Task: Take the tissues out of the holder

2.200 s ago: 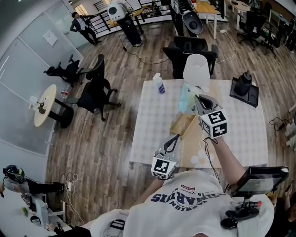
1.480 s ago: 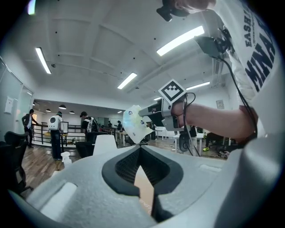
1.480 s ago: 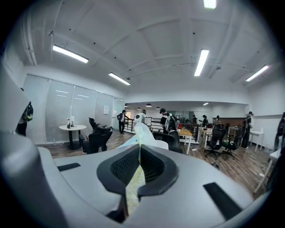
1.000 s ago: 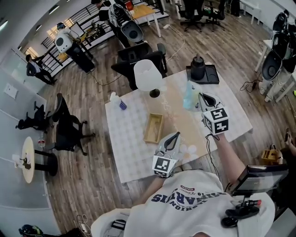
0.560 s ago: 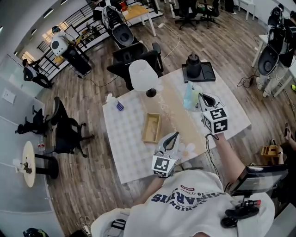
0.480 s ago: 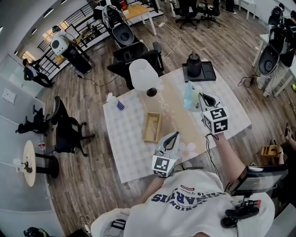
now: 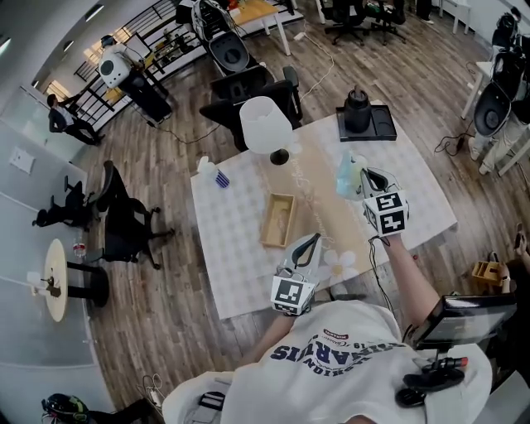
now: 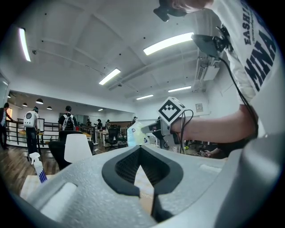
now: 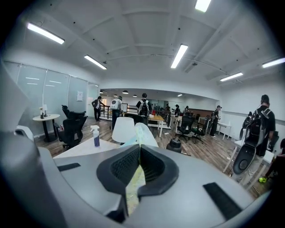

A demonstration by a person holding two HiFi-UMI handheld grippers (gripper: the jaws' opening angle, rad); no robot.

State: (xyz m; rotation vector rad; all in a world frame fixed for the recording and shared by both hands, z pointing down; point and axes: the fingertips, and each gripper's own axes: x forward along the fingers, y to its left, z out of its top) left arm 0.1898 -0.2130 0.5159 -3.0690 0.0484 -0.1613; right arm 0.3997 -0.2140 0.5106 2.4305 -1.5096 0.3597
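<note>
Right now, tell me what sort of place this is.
Probably an open-plan office or robotics lab. Wheeled office chairs stand on a wood floor near the white table, desks fill the far end, and a white robot stands among them.

Only readable print: person's white shirt point(image 8: 256, 53), up & right of left claw point(image 8: 140, 153). Big navy letters, approx "HNA", w/ smaller "EASH" beside. Rest cut off.

The desk point(image 7: 228, 248), covered by a white checked cloth, carries a wooden holder point(image 7: 278, 220), a white lamp point(image 7: 267, 126), a spray bottle point(image 7: 217, 175) and a black tray point(image 7: 379, 126) at its far corner.
</note>
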